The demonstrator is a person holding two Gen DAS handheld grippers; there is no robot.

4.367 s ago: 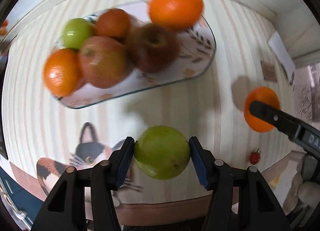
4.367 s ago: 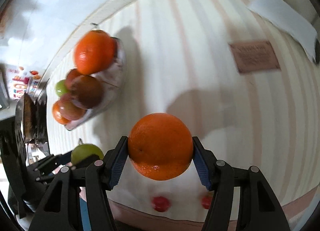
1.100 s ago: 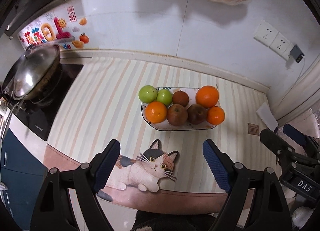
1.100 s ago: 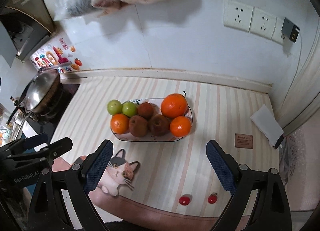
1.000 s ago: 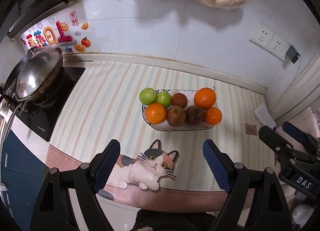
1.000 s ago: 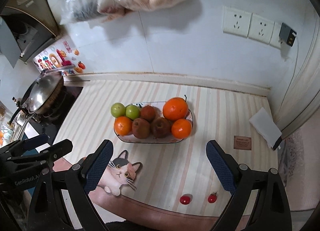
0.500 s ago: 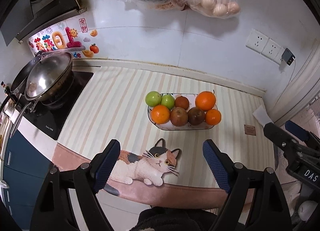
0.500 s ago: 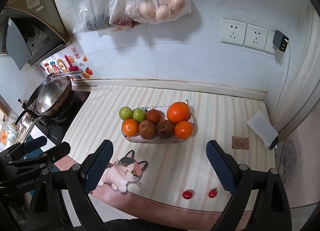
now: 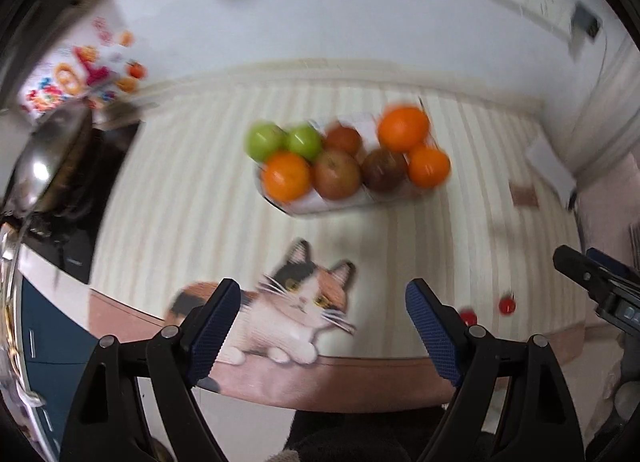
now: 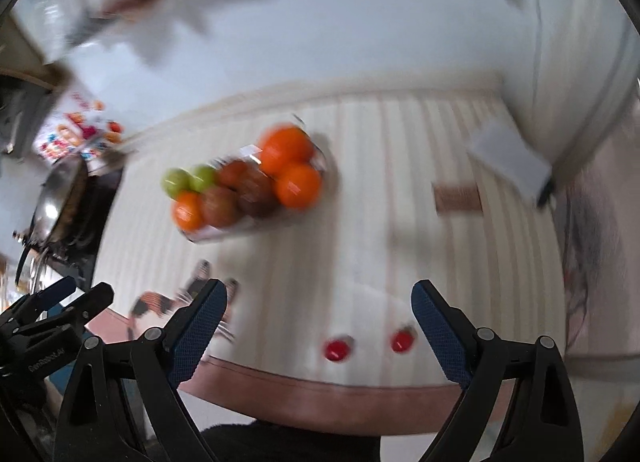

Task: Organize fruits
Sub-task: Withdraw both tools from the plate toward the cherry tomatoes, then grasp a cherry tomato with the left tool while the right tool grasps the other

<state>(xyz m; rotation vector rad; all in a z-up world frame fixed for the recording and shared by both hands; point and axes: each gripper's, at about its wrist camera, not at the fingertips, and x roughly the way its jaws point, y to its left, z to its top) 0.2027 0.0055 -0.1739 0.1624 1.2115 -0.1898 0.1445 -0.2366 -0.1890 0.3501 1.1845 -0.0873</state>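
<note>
Blue-padded left claw (image 9: 322, 328) apart, tilted steeply down | right claw (image 10: 319, 321) closing, empty, apart

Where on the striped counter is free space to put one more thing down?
Bare stripes lie left of the fruit tray, toward the stove, and right of it, before the brown tag. The tray itself is full; the front edge holds two small red fruits.

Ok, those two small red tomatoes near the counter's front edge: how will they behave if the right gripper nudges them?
The small red tomatoes look round and glossy, so probably apt to roll, maybe off the counter edge close by. Likely light, soft and easily squashed.
</note>
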